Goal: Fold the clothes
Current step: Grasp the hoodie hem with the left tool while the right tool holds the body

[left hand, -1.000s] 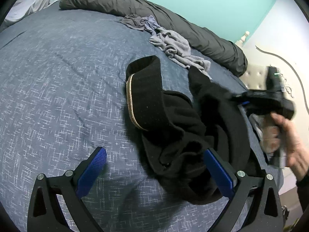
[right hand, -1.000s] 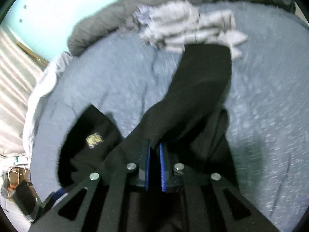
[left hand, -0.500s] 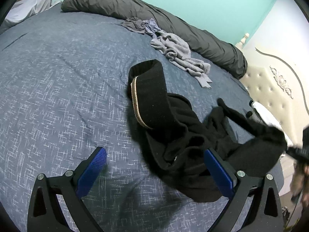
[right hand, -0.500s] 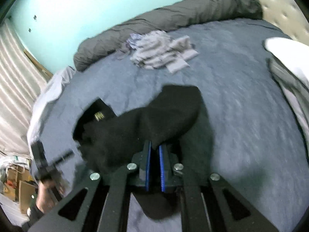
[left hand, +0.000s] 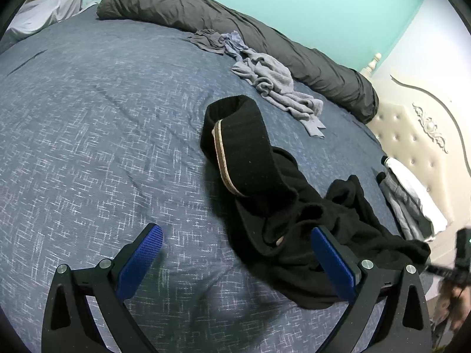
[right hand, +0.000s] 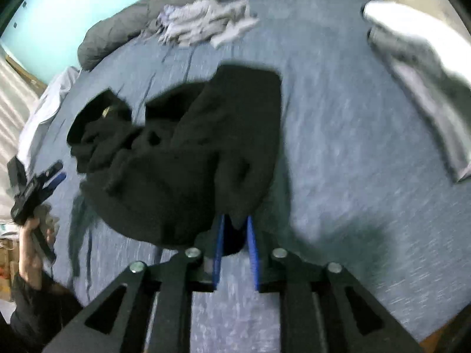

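**Right gripper letting go of black garment after dragging a corner out; spread step, no fold yet**

Right gripper (right hand: pixel 235 235): blue pads have just been parting, now a narrow gap; a tip of the black garment (right hand: pixel 182 158) sits between them, cloth looks slack rather than pinched; reads as released or all but released, pads seemingly no longer pressing; frame blurred so contact on one pad cannot be ruled out; it points steeply down at the bed (right hand: pixel 338 147).

Left gripper (left hand: pixel 235 264): jaws wide apart, holding nothing; hovers over the near edge of the same garment, its right pad just beside the black heap, left pad over bare cover; also seen at the left edge of the right wrist view, in the person's hand (right hand: pixel 32 235).

Garment: crumpled black pile on the blue bedcover, near the bed's edge; one banded end with a tan stripe loops up and away toward the middle of the bed; another flap trails out toward the right gripper; not flat, layers bunched and overlapping.

Beyond: grey clothes pile (left hand: pixel 273 79) well apart toward the far side, beside the dark rolled duvet (left hand: pixel 235 32); folded stack (left hand: pixel 412 200) near the headboard.

Step judged: still laying the piece out, early in the task.

Next move calls for: right gripper to clear the cloth fully; both grippers to find two real edges or corners, pinch single layers, pull apart and flatten; risk is grabbing several layers in the bunch and dragging the whole heap.
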Action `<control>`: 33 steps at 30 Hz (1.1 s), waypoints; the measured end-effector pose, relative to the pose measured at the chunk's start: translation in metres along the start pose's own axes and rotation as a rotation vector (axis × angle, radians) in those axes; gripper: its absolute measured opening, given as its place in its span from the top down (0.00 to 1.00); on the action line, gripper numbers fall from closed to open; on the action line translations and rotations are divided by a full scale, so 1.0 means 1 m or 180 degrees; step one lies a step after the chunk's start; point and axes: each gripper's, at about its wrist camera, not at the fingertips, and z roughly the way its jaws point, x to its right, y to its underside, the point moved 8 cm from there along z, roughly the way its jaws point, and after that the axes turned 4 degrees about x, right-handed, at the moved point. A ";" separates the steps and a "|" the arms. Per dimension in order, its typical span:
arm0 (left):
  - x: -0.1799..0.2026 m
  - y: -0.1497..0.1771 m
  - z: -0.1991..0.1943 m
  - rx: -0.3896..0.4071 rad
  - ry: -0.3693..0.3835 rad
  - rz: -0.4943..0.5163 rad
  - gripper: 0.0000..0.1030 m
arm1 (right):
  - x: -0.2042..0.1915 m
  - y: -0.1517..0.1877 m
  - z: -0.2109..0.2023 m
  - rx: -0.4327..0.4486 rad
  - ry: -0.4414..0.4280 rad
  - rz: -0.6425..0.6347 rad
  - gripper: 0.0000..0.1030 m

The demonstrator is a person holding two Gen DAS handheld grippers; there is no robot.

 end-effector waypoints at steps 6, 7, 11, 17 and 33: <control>0.004 -0.002 0.002 -0.0006 0.0079 -0.0067 0.01 | -0.027 -0.054 -0.018 0.0365 0.0031 -0.0173 0.66; 0.006 -0.003 0.001 0.0004 0.0106 -0.0069 0.01 | -0.031 -0.062 -0.018 0.0410 0.0026 -0.0195 0.66; 0.020 -0.007 0.001 0.0030 0.0211 -0.0026 0.01 | -0.042 -0.071 0.010 0.0503 -0.0011 -0.0115 0.66; 0.027 -0.019 0.010 0.0069 0.0250 -0.0025 0.03 | -0.072 -0.073 0.034 0.0779 -0.0196 0.0144 0.66; 0.032 -0.014 0.035 -0.0053 0.0333 0.0178 0.92 | -0.097 -0.045 0.066 0.1350 -0.0109 -0.0138 0.65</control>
